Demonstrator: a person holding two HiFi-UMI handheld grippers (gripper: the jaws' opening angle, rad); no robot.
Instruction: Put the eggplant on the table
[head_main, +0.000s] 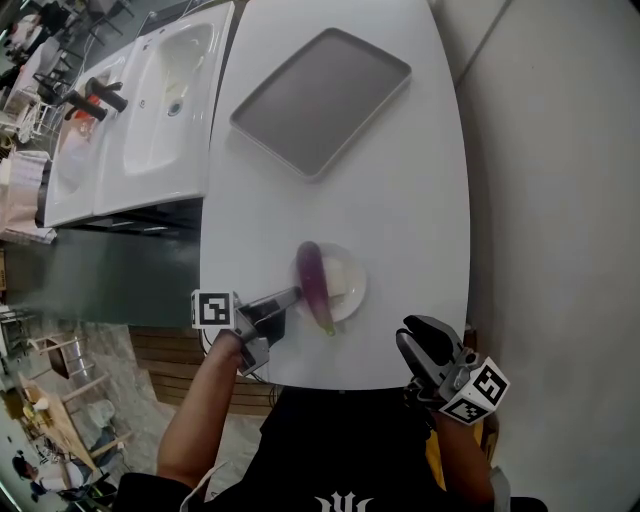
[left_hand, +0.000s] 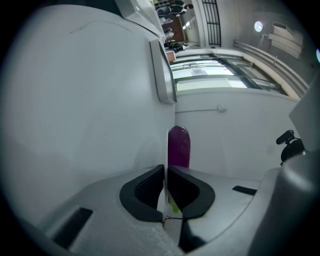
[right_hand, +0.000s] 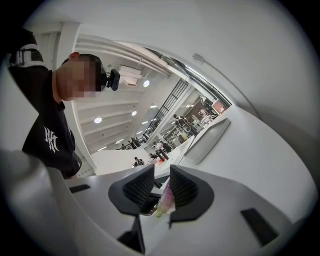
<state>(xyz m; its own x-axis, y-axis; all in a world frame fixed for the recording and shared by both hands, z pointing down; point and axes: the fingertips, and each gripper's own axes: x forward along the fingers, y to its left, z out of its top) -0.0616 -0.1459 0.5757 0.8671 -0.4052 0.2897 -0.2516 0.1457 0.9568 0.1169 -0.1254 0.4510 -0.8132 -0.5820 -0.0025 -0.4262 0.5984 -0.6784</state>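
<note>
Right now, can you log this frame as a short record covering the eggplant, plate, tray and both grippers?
eggplant: lying across the plate, green stem end toward the person
plate: white, near the table's close edge
tray: grey, at the far end
left gripper: shut on the plate's rim
right gripper: open, apart from the plate, holding nothing
task: eggplant not yet on the table

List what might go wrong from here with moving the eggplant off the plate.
The left hand-held gripper is clamped on the plate's rim. Tilting it may roll off the eggplant, whose stem end overhangs the rim. The plate sits near the table's front edge, so the eggplant might drop to the floor. The right hand-held gripper is open and apart from it, likely too far to steady it.
</note>
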